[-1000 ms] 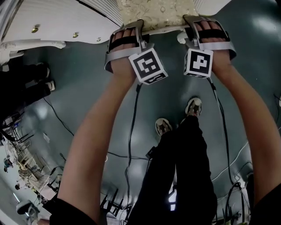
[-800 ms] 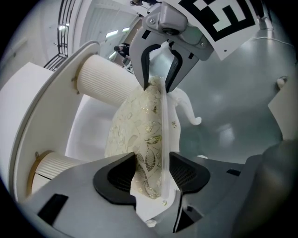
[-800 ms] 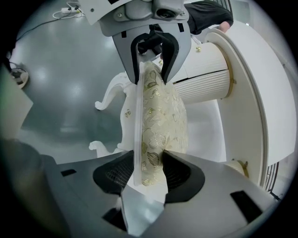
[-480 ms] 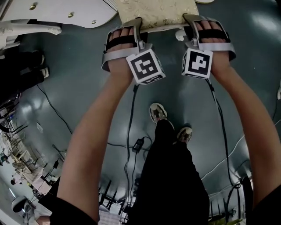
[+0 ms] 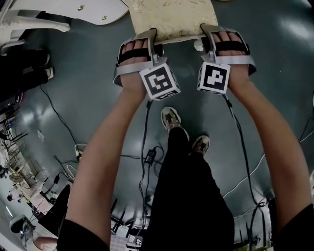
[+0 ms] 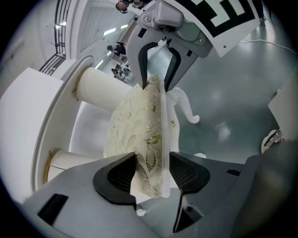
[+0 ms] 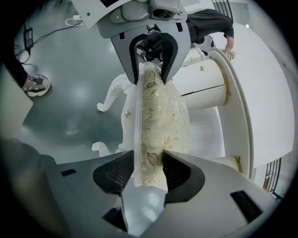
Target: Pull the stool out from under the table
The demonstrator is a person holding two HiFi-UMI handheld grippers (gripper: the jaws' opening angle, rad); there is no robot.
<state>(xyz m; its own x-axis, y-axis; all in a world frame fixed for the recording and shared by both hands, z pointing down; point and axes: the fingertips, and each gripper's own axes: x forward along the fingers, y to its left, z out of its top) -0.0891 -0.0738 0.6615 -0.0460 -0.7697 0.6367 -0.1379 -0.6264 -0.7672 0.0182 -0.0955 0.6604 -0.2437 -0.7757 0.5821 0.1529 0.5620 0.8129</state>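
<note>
The left gripper [image 6: 152, 173] is closed on the stool [image 5: 169, 18]. In the left gripper view both dark pads press on the near edge of the seat. The cream, gold-leaf cushion lies against the left pad and the white seat rim against the right pad.

The right gripper [image 7: 149, 173] is closed on the same edge. In the right gripper view the rim lies against the left pad and the cushion against the right pad. Each gripper view shows the other gripper at the top of the picture, clamped further along that edge.

Stool position: on the grey floor [image 5: 88, 83], directly ahead of the person. In the head view the cushion shows at top centre, and its far part is cut off by the picture edge. The left gripper holds near the seat's left corner and the right gripper near its right corner. A white curved leg [image 6: 186, 106] shows beside the seat in the left gripper view.

The table [image 5: 64, 9] has a white top at the upper left of the head view, just beside the cushion. The visible part of the cushion lies clear of it. Fluted white columns [image 6: 100, 88] of the table stand beyond the stool.

Both forearms reach forward. Two shoes [image 5: 171, 117] stand on the floor below the grippers, and cables [image 5: 147, 132] run across the floor. A second person [image 7: 209, 21] in dark clothes bends near the table at the top of the right gripper view
</note>
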